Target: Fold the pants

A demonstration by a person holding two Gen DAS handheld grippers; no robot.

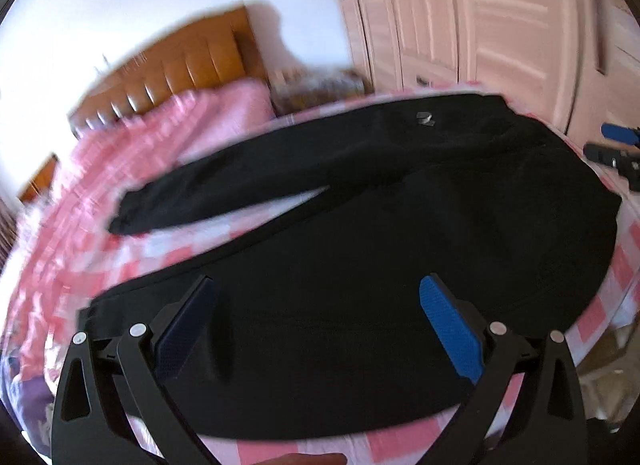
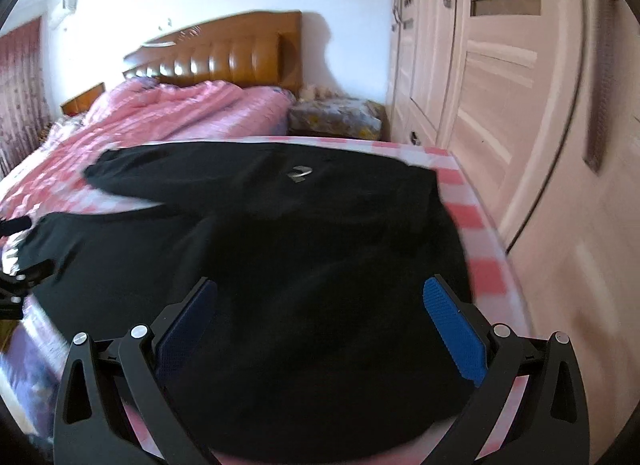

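Pants (image 1: 400, 225): black, spread flat on the bed (image 1: 168, 257), on its pink-and-white checked sheet. Waist end toward the wardrobe side, two legs running off toward the far side with a wedge of sheet showing between them. Small silver logo (image 1: 425, 118) on the upper leg, near the waist.

Left gripper (image 1: 316, 325): above the near leg of the pants, jaws wide apart, nothing between them. Blue pads (image 1: 448, 329) face inward. Whether the tips touch the cloth cannot be told.

Right gripper (image 2: 320, 325): above the waist end of the pants (image 2: 280, 245), near the bed's edge (image 2: 484, 249), jaws wide apart, holding nothing. It also shows at the right margin of the left view (image 1: 612, 149).

Quilt (image 2: 192, 109): pink, bunched at the head of the bed.

Headboard (image 2: 224, 53): brown, padded.

Wardrobe (image 2: 500, 65): pale doors, just beside the bed.

Both views are motion-blurred.
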